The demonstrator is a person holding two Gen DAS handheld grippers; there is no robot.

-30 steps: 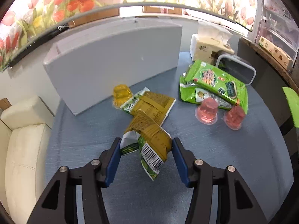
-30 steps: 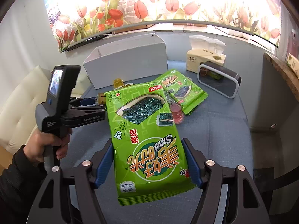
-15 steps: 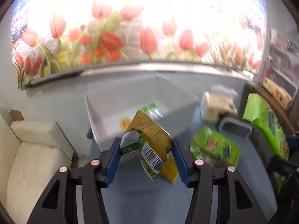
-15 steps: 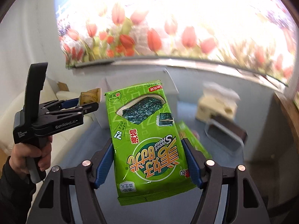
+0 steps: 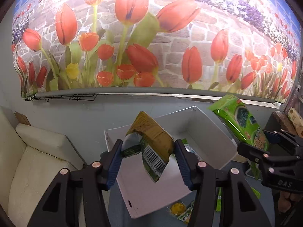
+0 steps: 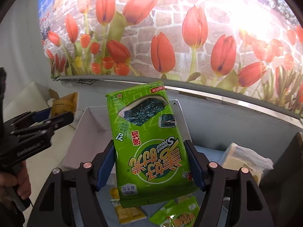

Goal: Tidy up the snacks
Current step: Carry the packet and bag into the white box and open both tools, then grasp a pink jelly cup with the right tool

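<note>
- Both grippers are rising off the surface since a second ago, now hovering above the white box.
- Left gripper is clamping the yellow packet.
- Right gripper is squeezing the green seaweed bag.
- Several snacks are waiting below; sorting looks barely underway.

A home living room, it seems: a cream sofa at 8 o'clock, a tulip mural across the wall at 12 o'clock, and a tissue box at 4 o'clock in the right view.
</note>
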